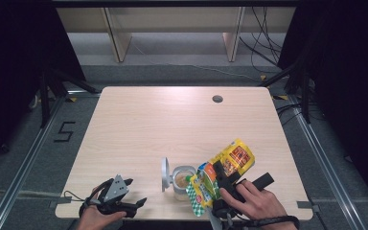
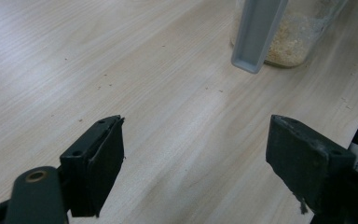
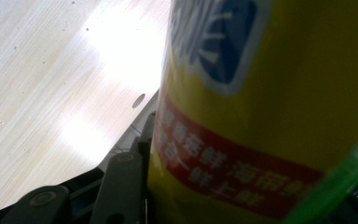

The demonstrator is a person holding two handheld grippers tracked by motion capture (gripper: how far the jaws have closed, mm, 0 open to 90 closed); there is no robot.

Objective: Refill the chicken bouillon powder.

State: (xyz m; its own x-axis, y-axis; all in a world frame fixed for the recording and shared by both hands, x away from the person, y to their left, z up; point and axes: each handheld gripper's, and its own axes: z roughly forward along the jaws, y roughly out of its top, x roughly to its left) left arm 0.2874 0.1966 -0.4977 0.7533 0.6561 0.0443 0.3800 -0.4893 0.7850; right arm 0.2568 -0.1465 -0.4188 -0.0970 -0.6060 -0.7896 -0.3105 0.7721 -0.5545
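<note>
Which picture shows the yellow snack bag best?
The high view: the whole yellow bag shows there, tipped over the open jar and clamped in the right gripper. The right gripper view gives a blurred close-up of its print. The left gripper view looks at the jar.

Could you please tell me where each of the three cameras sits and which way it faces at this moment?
High view: above the person's side, facing forward and down on the table; both hands enter from below.
Left gripper view: rides the left gripper, facing along its open jaws toward the jar.
Right gripper view: rides the right gripper, facing the yellow bag close up.
Shared: the high and left gripper views both show the jar.
</note>
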